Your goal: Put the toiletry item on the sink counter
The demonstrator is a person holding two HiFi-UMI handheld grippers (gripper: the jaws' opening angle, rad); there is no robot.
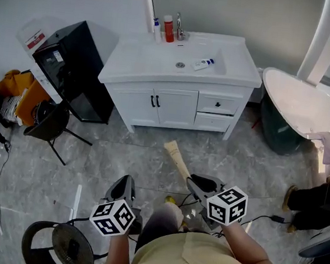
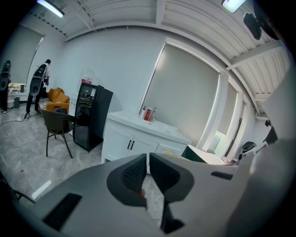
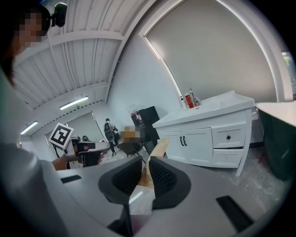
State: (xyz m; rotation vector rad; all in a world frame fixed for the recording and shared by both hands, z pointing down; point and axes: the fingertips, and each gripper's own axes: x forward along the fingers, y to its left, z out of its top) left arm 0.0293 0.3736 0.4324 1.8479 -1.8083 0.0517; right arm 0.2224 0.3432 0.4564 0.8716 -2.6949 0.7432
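The toiletry item (image 1: 177, 158) is a long beige tube-like pack. My right gripper (image 1: 197, 184) is shut on its near end, and it sticks out over the grey floor toward the vanity. In the right gripper view the beige item (image 3: 159, 147) rises from between the closed jaws of the right gripper (image 3: 145, 169). The white sink counter (image 1: 144, 55) stands well ahead across the floor. My left gripper (image 1: 124, 184) hovers beside the right one, and the left gripper (image 2: 148, 162) has its jaws together with nothing in them.
On the counter are a red bottle (image 1: 168, 29), a faucet (image 1: 180, 28) and a small tube (image 1: 203, 63) by the basin. A black cabinet (image 1: 71, 67) and a dark chair (image 1: 50, 122) stand left. A white bathtub (image 1: 301, 105) is at the right.
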